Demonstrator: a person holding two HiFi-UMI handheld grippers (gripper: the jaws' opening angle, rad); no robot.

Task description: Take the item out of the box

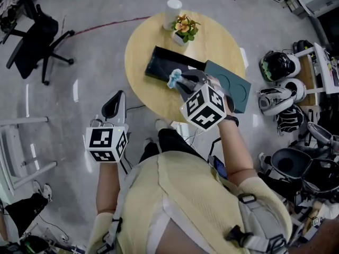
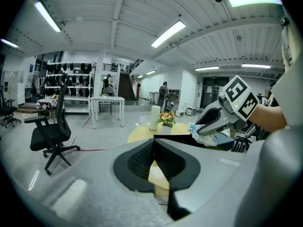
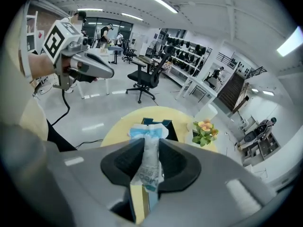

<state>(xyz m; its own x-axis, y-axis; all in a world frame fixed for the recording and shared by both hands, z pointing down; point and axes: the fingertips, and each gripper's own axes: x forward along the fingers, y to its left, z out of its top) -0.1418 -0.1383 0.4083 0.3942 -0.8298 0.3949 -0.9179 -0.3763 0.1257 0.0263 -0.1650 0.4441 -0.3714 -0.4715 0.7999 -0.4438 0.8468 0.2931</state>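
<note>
A black open box (image 1: 161, 63) lies on the round wooden table (image 1: 143, 41), with its teal lid (image 1: 235, 86) beside it to the right. My right gripper (image 1: 180, 82) hovers over the box's near edge, shut on a white and blue packet (image 1: 174, 78). In the right gripper view the packet (image 3: 148, 132) stands pinched between the pads, and the box (image 3: 171, 130) shows beyond it. My left gripper (image 1: 113, 105) hangs off the table's left side, above the floor, with its fingertips together and nothing in them. From the left gripper view (image 2: 155, 143) I see the right gripper (image 2: 204, 126) holding the packet (image 2: 193, 127).
A small flower pot (image 1: 184, 29) and a white cylinder (image 1: 174, 8) stand at the table's far edge. A black office chair (image 1: 34, 38) is on the floor to the left. Helmets and gear (image 1: 280, 67) crowd the floor on the right.
</note>
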